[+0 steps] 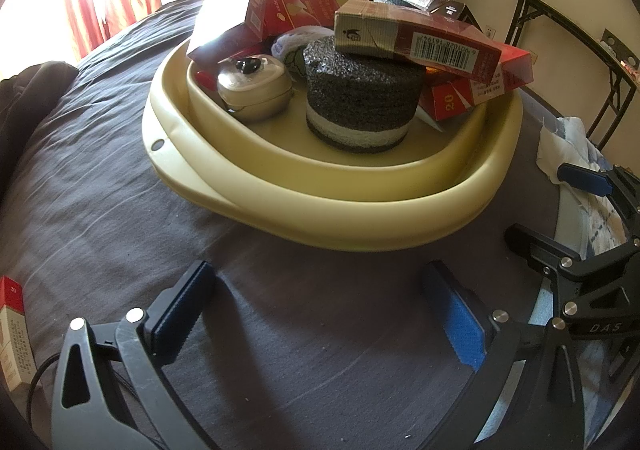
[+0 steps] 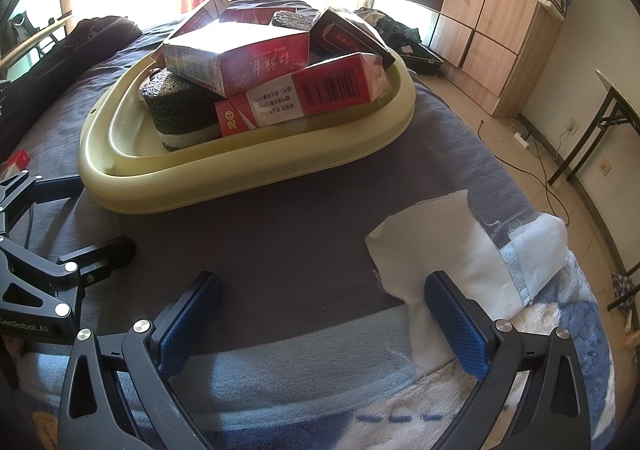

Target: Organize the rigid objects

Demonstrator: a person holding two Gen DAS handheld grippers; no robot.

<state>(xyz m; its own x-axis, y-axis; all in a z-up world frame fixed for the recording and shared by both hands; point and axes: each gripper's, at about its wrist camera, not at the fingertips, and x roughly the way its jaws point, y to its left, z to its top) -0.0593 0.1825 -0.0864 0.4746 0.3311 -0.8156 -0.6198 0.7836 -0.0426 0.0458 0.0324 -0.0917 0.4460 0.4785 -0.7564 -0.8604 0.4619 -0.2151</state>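
Observation:
A cream-yellow basin sits on the dark bedsheet. It holds a black-and-white foam cylinder, a round cream case and several red cartons. A barcode carton lies across the top of the cylinder. My left gripper is open and empty, just short of the basin's near rim. In the right wrist view the same basin lies ahead, piled with red cartons. My right gripper is open and empty over the sheet. The left gripper shows at that view's left edge.
A red-and-white pack lies on the sheet at the far left. A white cloth and a blue blanket cover the bed's near corner. A wardrobe and a folding table stand to the right, past the bed.

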